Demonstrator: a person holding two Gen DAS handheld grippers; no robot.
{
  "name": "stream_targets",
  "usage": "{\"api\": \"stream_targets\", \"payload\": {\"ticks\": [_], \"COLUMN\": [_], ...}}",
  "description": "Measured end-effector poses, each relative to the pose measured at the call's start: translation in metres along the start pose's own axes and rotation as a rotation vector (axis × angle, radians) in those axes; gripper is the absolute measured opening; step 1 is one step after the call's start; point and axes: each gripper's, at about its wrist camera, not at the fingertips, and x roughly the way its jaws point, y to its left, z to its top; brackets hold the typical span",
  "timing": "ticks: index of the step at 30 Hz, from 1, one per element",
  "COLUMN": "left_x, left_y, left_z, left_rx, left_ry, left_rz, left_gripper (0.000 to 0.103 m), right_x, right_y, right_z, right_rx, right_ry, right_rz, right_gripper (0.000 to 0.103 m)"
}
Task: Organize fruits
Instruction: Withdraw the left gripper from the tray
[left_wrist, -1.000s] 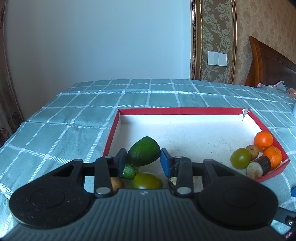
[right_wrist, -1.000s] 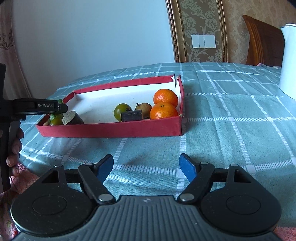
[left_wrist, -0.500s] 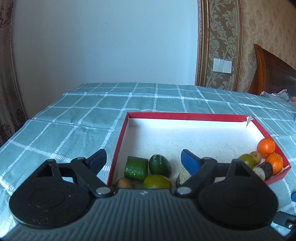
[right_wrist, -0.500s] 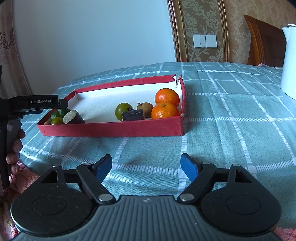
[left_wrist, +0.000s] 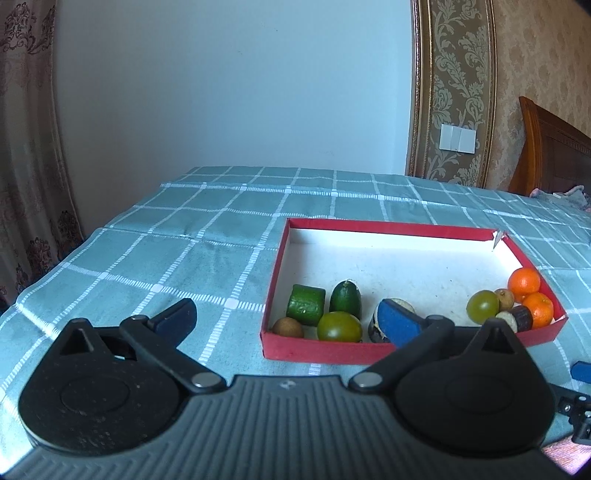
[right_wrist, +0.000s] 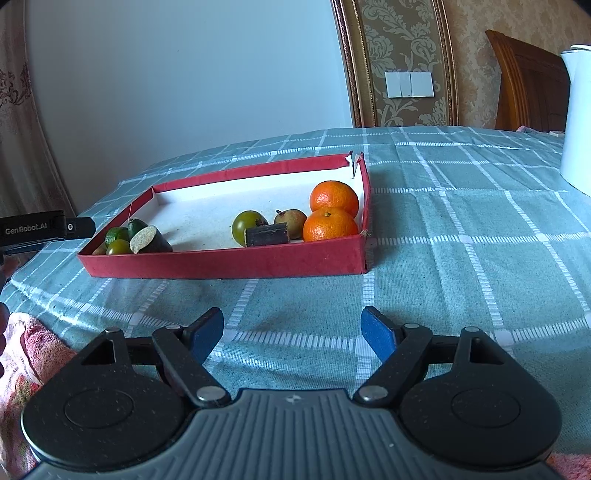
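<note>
Fruits in the red tray (left_wrist: 317, 356), avocado (left_wrist: 345, 301) at its near left corner among green pieces, two oranges (right_wrist: 330, 210) at its right end, left gripper (left_wrist: 286, 319) just opened wide and empty before the tray, right gripper (right_wrist: 291, 334) spread, empty, nearer than the tray.

We see a worktop under a teal checked tablecloth (right_wrist: 461, 236); on it rest a red tray (right_wrist: 229, 264) and a white jug (right_wrist: 576, 122).

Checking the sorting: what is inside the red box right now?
The red box holds two oranges, green fruits, small brown fruits and dark cut pieces. The left gripper's finger partly hides one piece.
</note>
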Motion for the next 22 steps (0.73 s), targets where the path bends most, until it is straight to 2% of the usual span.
{"api": "stream_targets", "payload": {"ticks": [6,22], "left_x": [-0.022,-0.041], "left_y": [0.006,0.027], "left_z": [0.002,-0.001], "left_rx": [0.000,-0.040], "left_ry": [-0.040,-0.052], "left_rz": [0.010,0.026], "left_gripper": [0.103,0.103], "right_x": [-0.004,-0.009], "right_y": [0.003,0.006], "right_z": [-0.001,-0.002], "right_rx": [-0.021,-0.047], "right_ry": [-0.028,-0.053], "right_rz": [-0.004,-0.027], "right_gripper": [0.082,0.082]}}
